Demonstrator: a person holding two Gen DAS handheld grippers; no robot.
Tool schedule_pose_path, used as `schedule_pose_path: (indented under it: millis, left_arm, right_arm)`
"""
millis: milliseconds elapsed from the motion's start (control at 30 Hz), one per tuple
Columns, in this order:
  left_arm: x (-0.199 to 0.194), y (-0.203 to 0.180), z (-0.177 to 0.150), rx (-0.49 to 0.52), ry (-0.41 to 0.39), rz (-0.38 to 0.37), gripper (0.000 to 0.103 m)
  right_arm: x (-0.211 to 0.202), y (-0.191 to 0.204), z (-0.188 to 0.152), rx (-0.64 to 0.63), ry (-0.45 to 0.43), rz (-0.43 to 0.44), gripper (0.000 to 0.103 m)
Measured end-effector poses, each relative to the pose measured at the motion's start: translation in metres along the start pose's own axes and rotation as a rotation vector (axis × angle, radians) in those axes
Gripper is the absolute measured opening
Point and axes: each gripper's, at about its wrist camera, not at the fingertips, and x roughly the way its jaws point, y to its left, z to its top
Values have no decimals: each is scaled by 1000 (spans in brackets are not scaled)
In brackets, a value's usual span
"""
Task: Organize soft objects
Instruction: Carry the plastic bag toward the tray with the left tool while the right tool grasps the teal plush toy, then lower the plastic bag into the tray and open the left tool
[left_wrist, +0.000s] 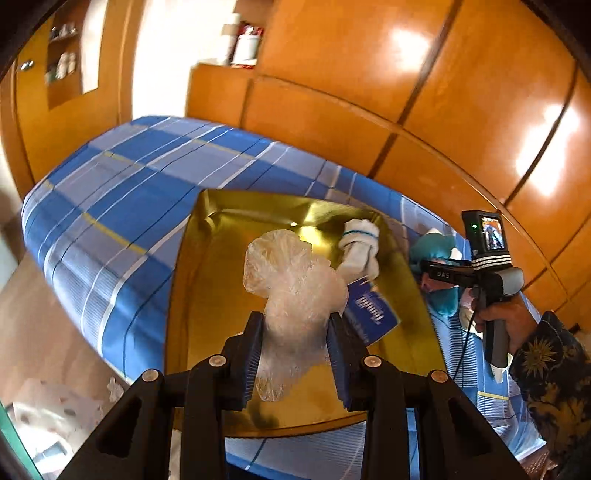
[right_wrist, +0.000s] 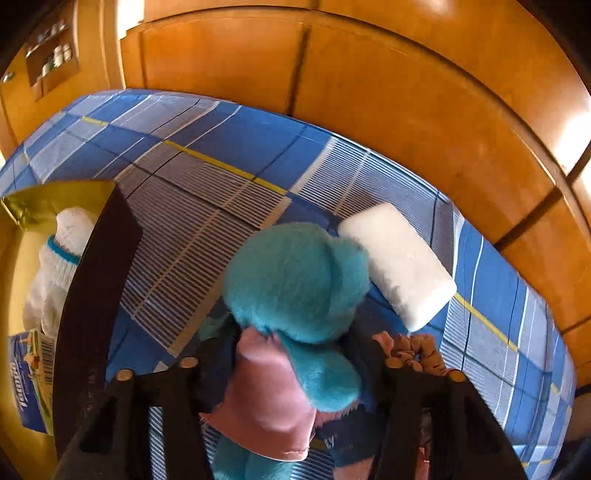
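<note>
Left tongs (left_wrist: 295, 332) were clamped on a crumpled clear plastic bag (left_wrist: 291, 280), both blue pads pressed into it, the bunch hanging over a shiny gold tray (left_wrist: 207, 280) that sat on the bed (left_wrist: 122, 192) with its blue plaid sheet. Inside the tray, up around 1 o'clock from the bag, lay a rolled white sock (left_wrist: 360, 245) with a blue stripe, and right at 3 o'clock from the bag, partly tucked under it, was a blue tissue pack (left_wrist: 373, 306).

Right tongs (right_wrist: 295, 354) were closed around a teal plush toy (right_wrist: 295, 280) that wore something pink; the fuzzy body bulged out between the fingers, so yeah, a proper grip. In the left view you could see that same gripper off at 3 o'clock, past the tray's edge, with the person's right hand (left_wrist: 498, 314) on the handle.

From the right wrist camera, a white rectangular sponge-looking block (right_wrist: 397, 264) sat on the sheet at about 2 o'clock from the plush, just beside it. A pinkish scrunched thing (right_wrist: 413, 350) lay at 4 o'clock, couldn't tell what it was. The tray's corner with the sock was over at 9 o'clock. Orange wooden wardrobe doors (right_wrist: 369, 92) ran along behind the bed.
</note>
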Motion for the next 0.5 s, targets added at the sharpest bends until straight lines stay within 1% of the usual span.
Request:
schedule_pose_path:
  millis: [67,133,200,233,267,300,400,500]
  left_arm:
    - [1,6,-4,-20,7,3,34]
    - [4,8,-4,-37,15,-4,35]
    - [5,6,-4,-34,15,-11,35]
    - [6,5,-3,-31,18,-12,35]
    - [9,5,-1,-36,27,-12,35]
    - [13,5,1,-46,37,-18,35]
    - [26,2,11,-57,64,-34,35]
    - [39,-6,21,-40,85,-41,36]
  right_arm:
    - [-6,2,0,-12,-15,-17,40]
    - [-21,1,-4,-10,-52,-8,38]
    - [-42,2,-9,-12,-99,18,38]
    - [-53,2,-12,-10,-115,44,38]
    - [-67,1,-19,-4,-132,98,38]
    - [-74,3,-21,-5,-141,132,39]
    - [-98,8,-46,-30,-138,226,39]
    - [-111,17,-76,-70,-121,268,39]
